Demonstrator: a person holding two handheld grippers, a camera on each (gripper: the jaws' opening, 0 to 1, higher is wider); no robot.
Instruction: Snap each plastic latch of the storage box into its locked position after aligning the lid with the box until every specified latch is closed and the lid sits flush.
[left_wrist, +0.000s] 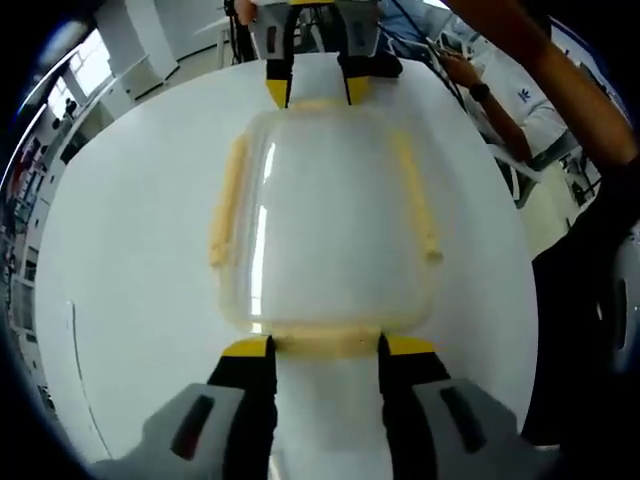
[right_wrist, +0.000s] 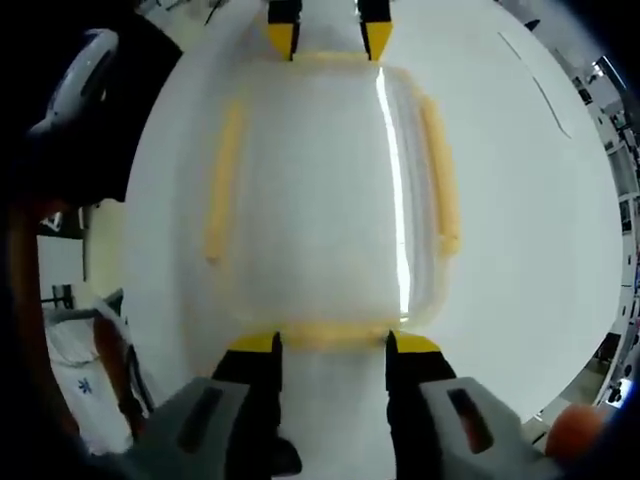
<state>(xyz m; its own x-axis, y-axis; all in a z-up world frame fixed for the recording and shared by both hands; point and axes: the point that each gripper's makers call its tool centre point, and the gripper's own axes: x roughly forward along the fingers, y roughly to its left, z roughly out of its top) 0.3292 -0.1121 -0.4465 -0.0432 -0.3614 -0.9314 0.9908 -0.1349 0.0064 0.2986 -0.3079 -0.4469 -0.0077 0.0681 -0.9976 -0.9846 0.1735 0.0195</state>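
Observation:
A clear storage box (left_wrist: 325, 210) (right_wrist: 320, 200) with its lid on stands on a round white table (left_wrist: 130, 250) (right_wrist: 530, 200). Pale yellow latches run along all its sides. In the left gripper view my left gripper (left_wrist: 328, 348) is open at the near end, and the end latch (left_wrist: 325, 343) lies between its yellow tips. My right gripper (left_wrist: 317, 92) stands at the far end, astride the opposite latch (left_wrist: 317, 104). The right gripper view mirrors this: the right gripper (right_wrist: 362, 345) is open around its end latch (right_wrist: 360, 335), and the left gripper (right_wrist: 330, 40) is at the far end. Long side latches (left_wrist: 228, 200) (right_wrist: 440, 175) lie against the walls.
A person in a white shirt with a wristwatch (left_wrist: 480, 92) is beyond the table's far right edge. An arm (left_wrist: 560, 70) crosses the upper right. The table edge curves close on the left of the right gripper view, with a sleeve (right_wrist: 100, 370) below it.

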